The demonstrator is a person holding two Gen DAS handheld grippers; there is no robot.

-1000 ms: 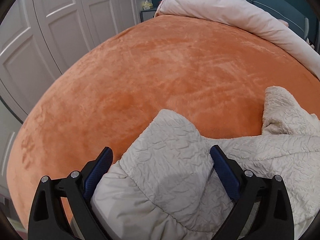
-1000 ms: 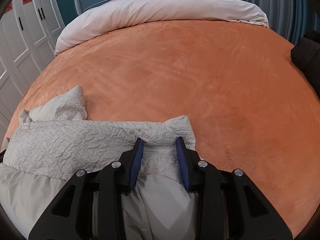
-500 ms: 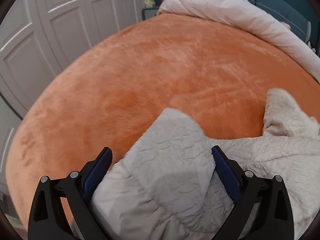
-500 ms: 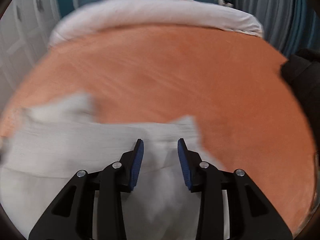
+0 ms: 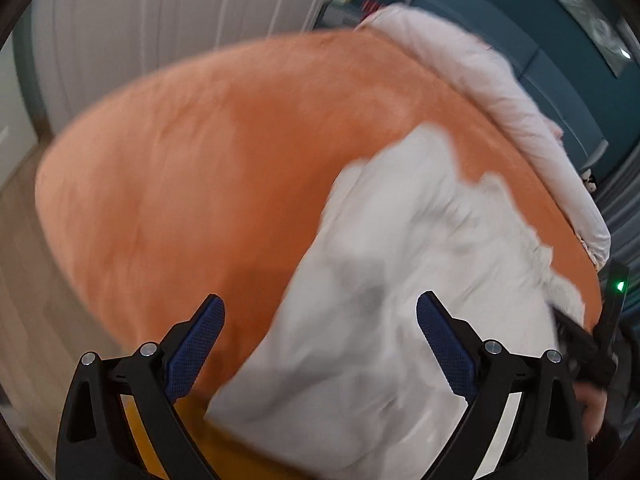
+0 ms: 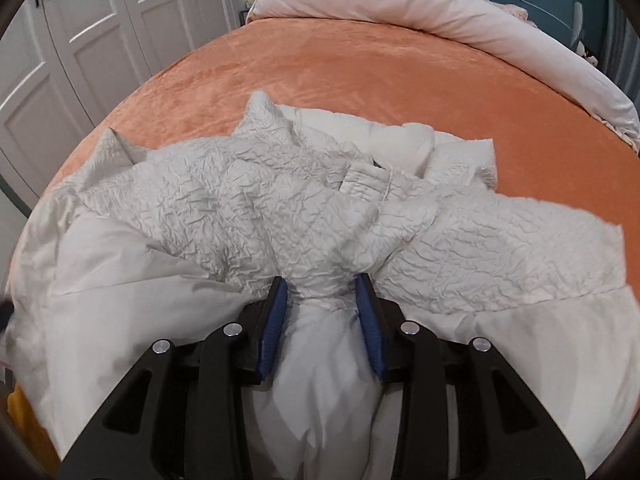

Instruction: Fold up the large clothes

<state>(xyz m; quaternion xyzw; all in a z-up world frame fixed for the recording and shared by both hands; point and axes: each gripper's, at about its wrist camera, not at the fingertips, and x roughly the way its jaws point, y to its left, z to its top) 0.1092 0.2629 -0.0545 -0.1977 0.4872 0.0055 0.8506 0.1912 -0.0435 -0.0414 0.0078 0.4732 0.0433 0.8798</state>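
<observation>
Cream crinkled garment [image 6: 280, 200] heaped on the orange bed [image 6: 360, 72], right gripper [image 6: 322, 304] pinching its bunched fabric — left gripper [image 5: 320, 344] spread wide above the garment, blurred.

A crinkled, matt off-white quilted cloth jacket [image 6: 280, 200] with a smoother, faintly sheeny lining is seen on a plush orange velvety bed cover [image 6: 360, 68]. A soft, matt pale pink duvet [image 6: 440, 12] is rolled behind. Matt black plastic is shown on the right tool [image 6: 322, 292], with textured blue rubbery pads [image 6: 276, 320] and shiny metal screws. White panelled wardrobe doors [image 6: 100, 32] appear smooth, satin.
</observation>
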